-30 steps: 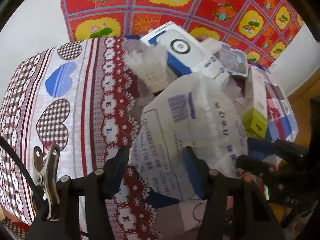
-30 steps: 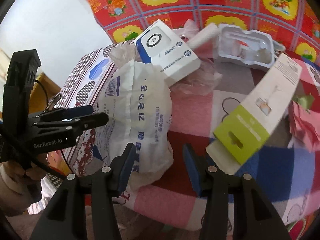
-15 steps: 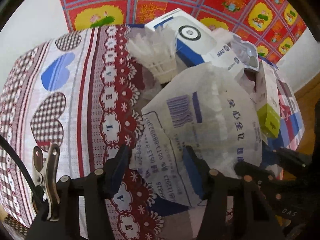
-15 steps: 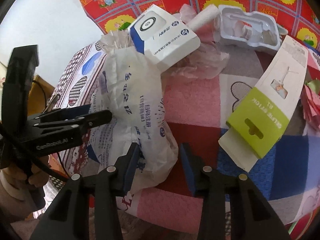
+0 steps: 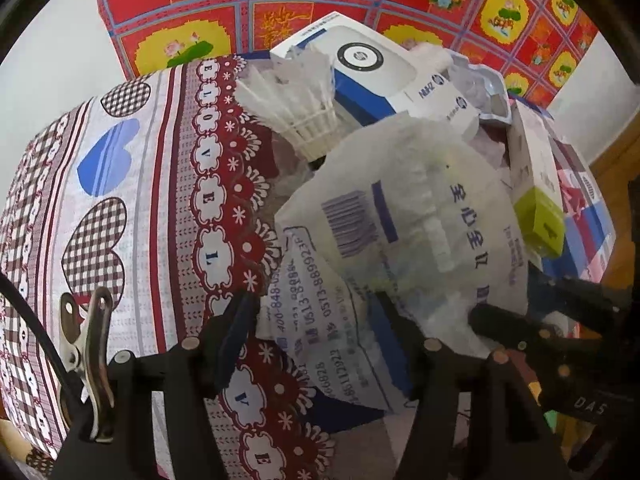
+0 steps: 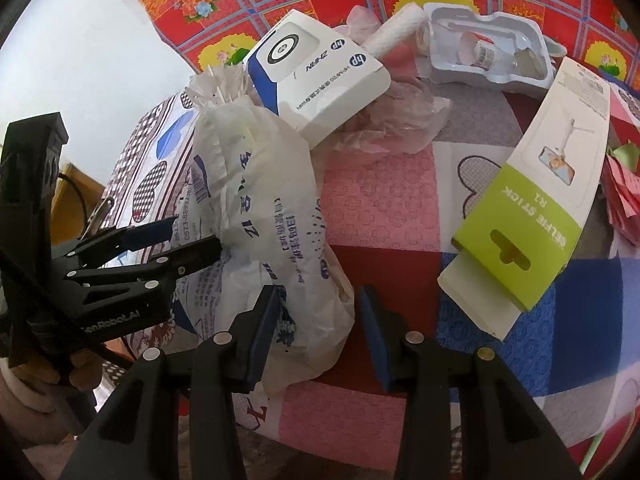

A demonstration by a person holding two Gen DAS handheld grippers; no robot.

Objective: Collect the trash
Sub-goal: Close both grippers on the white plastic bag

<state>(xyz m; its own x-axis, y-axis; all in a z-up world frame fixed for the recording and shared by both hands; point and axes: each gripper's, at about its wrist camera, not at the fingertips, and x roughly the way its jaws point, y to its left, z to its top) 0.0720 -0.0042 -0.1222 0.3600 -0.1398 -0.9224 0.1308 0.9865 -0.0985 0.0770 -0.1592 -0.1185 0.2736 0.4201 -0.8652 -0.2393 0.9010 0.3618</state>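
Observation:
A white plastic bag [image 5: 420,216] with blue print lies crumpled on the patchwork tablecloth [image 6: 384,208]. My left gripper [image 5: 316,340] straddles the bag's flat printed edge. Its jaws are opening, and the thin sheet sits loose between them. In the right wrist view the bag [image 6: 272,200] bulges upward, and my right gripper [image 6: 318,320] has the bag's near end between its fingers. The left pad touches the plastic and the right pad stands just clear of it. The left gripper [image 6: 180,240] reaches in from the left.
Behind the bag lie a white and blue box [image 6: 316,76], a shuttlecock [image 5: 296,108], crumpled clear film [image 6: 400,116], a paper roll [image 6: 396,28] and a white moulded tray [image 6: 488,52]. A green and white selfie-stick box [image 6: 532,208] lies to the right. The table edge runs just in front of my fingers.
My right gripper sank toward the bag's near end and its jaws narrowed around it. The bag bunched up taller. The left jaws spread a little.

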